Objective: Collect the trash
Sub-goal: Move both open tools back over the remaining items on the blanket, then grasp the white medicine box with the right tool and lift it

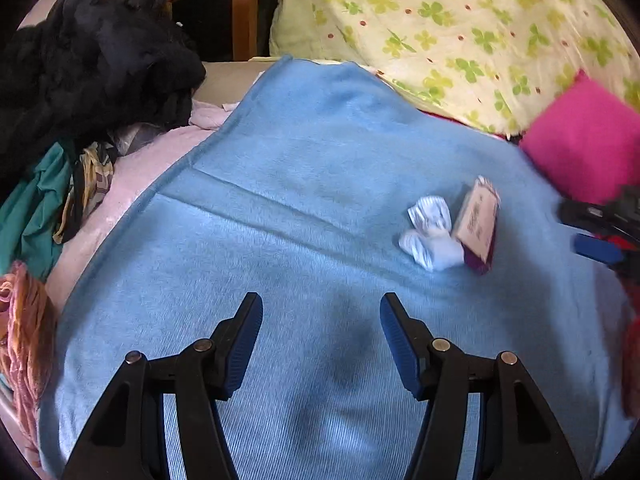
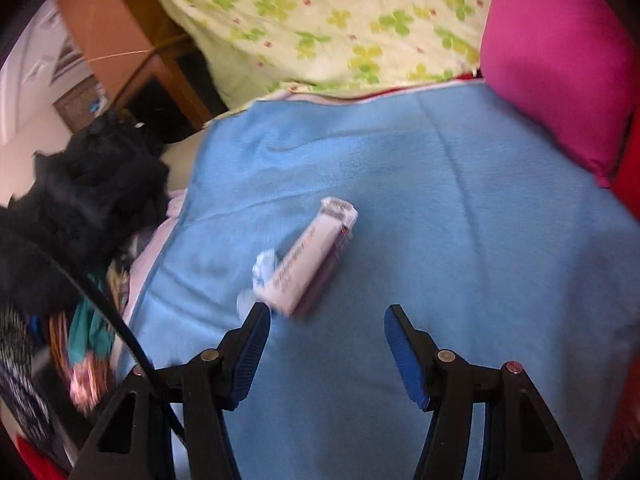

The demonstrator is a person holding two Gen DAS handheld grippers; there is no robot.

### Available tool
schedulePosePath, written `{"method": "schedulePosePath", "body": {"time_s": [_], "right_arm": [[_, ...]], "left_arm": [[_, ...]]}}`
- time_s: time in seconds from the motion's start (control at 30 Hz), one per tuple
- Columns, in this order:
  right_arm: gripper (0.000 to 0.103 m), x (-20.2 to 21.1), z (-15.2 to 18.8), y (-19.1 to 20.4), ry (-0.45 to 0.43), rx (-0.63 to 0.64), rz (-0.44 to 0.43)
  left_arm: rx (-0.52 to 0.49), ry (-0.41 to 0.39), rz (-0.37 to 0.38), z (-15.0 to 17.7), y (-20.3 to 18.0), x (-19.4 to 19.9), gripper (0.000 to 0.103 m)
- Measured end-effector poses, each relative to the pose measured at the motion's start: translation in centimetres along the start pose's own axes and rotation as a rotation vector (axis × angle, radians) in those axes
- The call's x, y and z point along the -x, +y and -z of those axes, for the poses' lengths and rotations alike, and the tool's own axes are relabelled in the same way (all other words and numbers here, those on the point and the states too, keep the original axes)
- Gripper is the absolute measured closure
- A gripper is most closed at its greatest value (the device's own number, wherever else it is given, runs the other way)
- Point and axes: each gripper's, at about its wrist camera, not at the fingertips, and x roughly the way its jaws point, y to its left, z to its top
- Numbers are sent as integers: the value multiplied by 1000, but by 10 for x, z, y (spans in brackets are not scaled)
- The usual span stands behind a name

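Note:
A crumpled white paper and a small white and purple carton lie touching each other on a blue blanket. My left gripper is open and empty, above the blanket, with the trash ahead to its right. My right gripper is open and empty, with the carton and the paper just ahead of its left finger. The right gripper also shows at the right edge of the left wrist view.
A black garment pile and mixed clothes lie at the left. A clover-print pillow and a pink cushion sit at the back and right. A wooden cabinet stands behind.

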Motion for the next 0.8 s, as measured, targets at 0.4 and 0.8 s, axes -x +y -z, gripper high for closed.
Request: {"method": "schedulePosePath", "body": {"time_s": [0.4,0.8], "right_arm": [[39,-121,-56,16,192,-147,231],[57,-101,-43,8,182,-9,260]], "left_arm": [[-15,14,29,-17,-7,-17,41],[-40,-6,153,-33,-22,-27,41]]}}
